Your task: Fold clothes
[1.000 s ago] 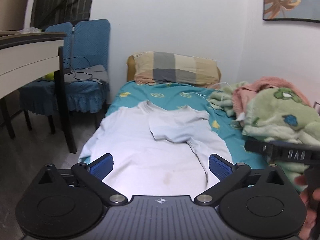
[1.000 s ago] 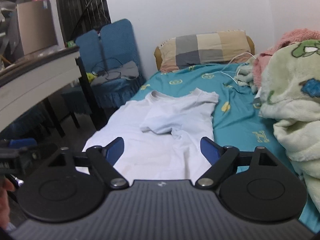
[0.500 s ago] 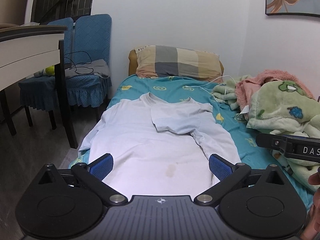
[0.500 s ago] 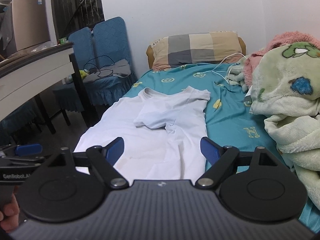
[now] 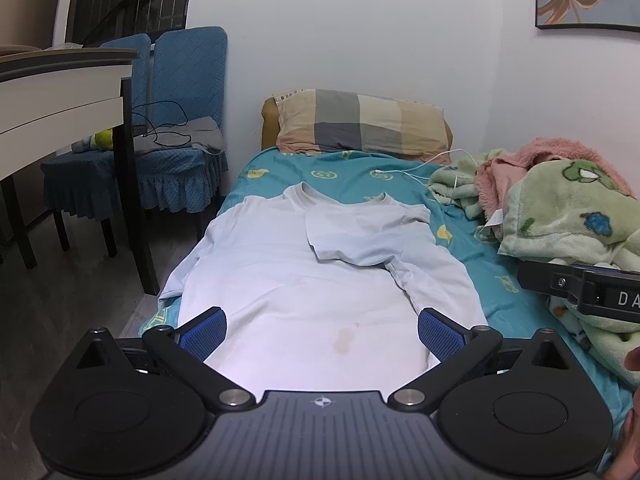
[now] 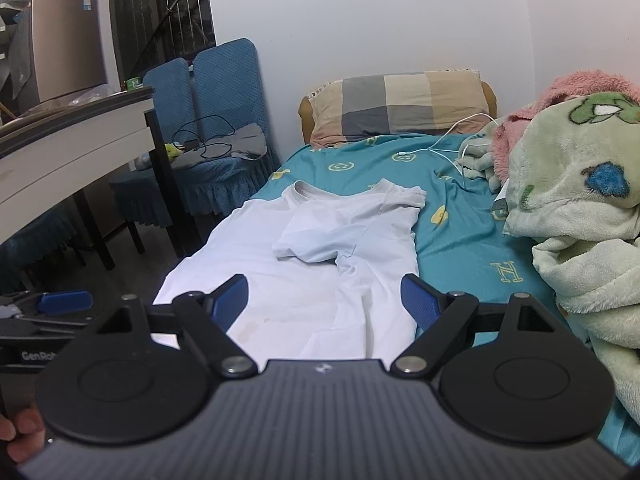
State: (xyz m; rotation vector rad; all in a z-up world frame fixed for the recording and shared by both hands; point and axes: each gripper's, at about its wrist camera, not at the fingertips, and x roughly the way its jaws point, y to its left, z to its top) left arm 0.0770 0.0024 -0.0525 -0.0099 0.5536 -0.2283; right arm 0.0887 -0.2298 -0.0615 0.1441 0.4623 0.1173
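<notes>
A white T-shirt lies flat on the teal bed sheet, collar toward the pillow. Its right sleeve is folded in over the chest. It also shows in the right wrist view. My left gripper is open and empty, held above the shirt's lower hem. My right gripper is open and empty, above the shirt's lower right part. Each gripper shows at the edge of the other's view.
A checked pillow lies at the head of the bed. Green and pink blankets are piled along the right side, with a white cable. Blue chairs and a desk stand to the left.
Both grippers have drawn back and risen a little, so more of the shirt and bed shows. Both stay open. The shirt has not moved.
</notes>
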